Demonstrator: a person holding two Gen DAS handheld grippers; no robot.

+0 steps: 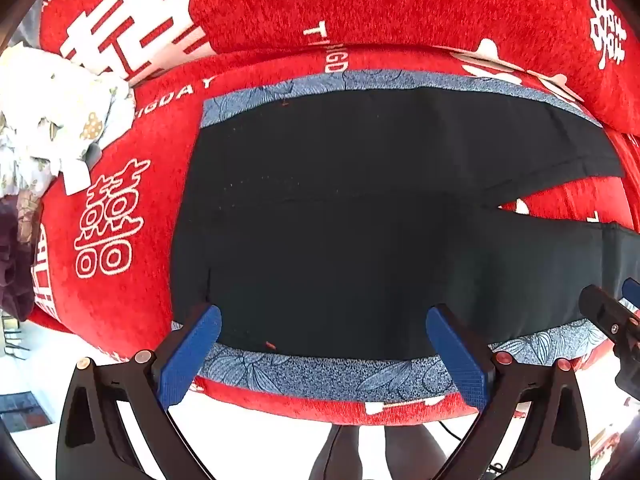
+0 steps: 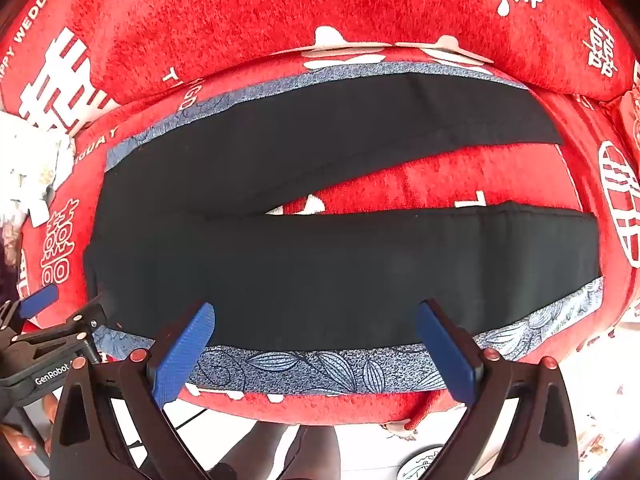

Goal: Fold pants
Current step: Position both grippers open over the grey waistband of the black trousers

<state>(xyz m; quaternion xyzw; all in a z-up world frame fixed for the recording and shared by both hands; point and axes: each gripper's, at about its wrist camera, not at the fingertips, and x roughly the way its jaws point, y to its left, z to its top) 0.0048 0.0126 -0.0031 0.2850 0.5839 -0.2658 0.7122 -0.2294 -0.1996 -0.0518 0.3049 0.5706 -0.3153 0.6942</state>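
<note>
Red plush sofa [image 1: 280,4] with white lettering fills both views, seat and backrest alike. Spread flat on its seat lie the pants [image 2: 320,276], black with a blue leaf-print trim [image 2: 320,368] along each outer side; the waist sits toward the sofa's left end and the two legs run to the right, parted by a wedge of red seat. A crumpled pale cloth [image 1: 60,120] sits past the waist at the sofa's left end.

The pants look light, soft and limp, likely to sag and drag on the plush, so the near trim is probably the best place to pinch.

Left gripper [image 1: 324,344] hovers at the seat's front edge over the waist end, jaws wide apart, the near trim between them. Right gripper [image 2: 316,340] does likewise over the near leg, jaws apart, holding nothing.
</note>
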